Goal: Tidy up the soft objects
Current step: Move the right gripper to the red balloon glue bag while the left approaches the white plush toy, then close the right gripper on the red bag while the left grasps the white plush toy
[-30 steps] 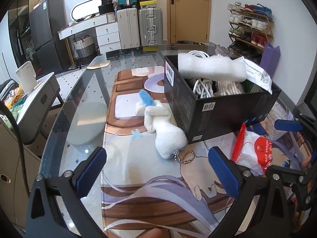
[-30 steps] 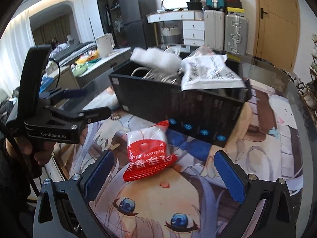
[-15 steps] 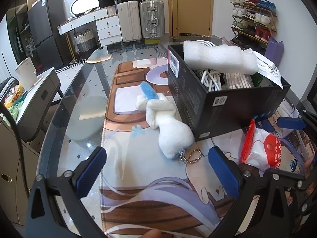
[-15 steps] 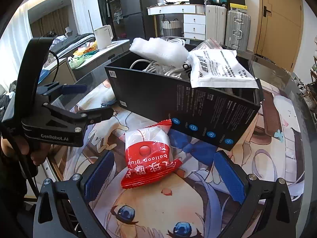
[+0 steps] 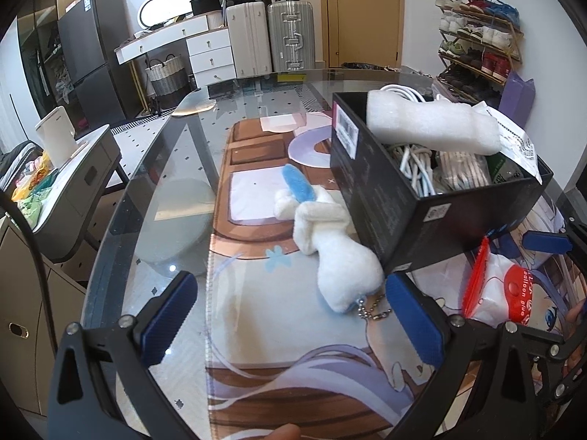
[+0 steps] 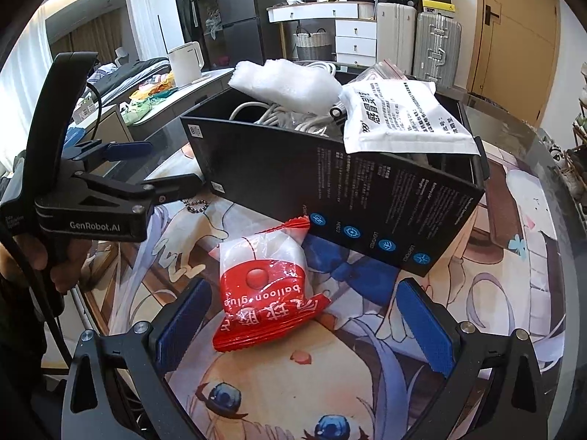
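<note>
On the left wrist view, our left gripper [image 5: 290,315] has crept closer over the last second, fingers spread wide and empty, so the white plush keychain [image 5: 330,242] lying against the black box [image 5: 403,205] now sits just ahead of the gap. Over on the right wrist view, our right gripper [image 6: 304,326] has closed in too, wide open, with the red balloon glue packet [image 6: 268,293] now between its pads but apparently not squeezed. So we reckon both soft things are lined up for grabbing and dropping into the already stuffed box.

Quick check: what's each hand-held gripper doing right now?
Left hand-held gripper: open, empty.
Right hand-held gripper: open, astride the red packet, not gripping.
</note>
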The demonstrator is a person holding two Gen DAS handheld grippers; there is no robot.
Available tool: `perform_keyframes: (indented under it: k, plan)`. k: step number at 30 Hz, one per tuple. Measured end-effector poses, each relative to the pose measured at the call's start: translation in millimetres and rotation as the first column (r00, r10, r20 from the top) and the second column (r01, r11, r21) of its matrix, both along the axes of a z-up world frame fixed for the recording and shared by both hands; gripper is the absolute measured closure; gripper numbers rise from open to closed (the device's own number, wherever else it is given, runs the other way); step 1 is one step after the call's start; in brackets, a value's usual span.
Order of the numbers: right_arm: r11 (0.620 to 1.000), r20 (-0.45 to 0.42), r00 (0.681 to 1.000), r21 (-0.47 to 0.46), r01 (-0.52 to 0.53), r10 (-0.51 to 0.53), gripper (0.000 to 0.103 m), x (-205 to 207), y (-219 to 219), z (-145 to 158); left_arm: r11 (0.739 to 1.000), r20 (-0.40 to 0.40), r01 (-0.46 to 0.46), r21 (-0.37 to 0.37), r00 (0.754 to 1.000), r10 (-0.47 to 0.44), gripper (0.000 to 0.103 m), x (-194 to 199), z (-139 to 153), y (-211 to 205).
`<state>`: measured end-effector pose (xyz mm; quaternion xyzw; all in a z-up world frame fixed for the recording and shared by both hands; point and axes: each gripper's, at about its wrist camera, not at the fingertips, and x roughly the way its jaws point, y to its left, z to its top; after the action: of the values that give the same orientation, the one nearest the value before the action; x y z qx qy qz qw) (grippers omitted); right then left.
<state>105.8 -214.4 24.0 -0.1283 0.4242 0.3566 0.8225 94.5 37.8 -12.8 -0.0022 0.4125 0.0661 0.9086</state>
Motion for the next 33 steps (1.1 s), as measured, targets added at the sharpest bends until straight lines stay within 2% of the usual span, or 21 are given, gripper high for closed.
perform_keyframes:
  k: [7, 14, 18, 33]
  plan:
    - [1.0, -0.007, 1.0, -0.012, 0.025, -0.025, 0.001, 3.0, -5.6, -2.5, 1.0, -0.002, -0.016, -0.005, 1.0, 0.016, 0.0, -1.8, 0.4, 9.7]
    - [1.0, -0.005, 1.0, -0.013, 0.023, -0.023, 0.001, 2.9, -9.2, -2.4, 0.999, -0.003, -0.019, -0.05, 1.0, 0.019, 0.0, -1.8, 0.2, 17.5]
    - [1.0, -0.003, 1.0, -0.022, 0.014, -0.014, 0.001, 0.2, -8.2, -3.7, 0.999, -0.009, -0.019, -0.028, 1.0, 0.019, 0.0, 2.9, -0.8, 14.8]
    - [0.999, 0.001, 1.0, -0.032, 0.011, -0.011, 0.001, 5.1, 0.4, -3.3, 1.0, -0.026, -0.015, -0.023, 1.0, 0.014, 0.001, 14.2, -2.8, 12.4]
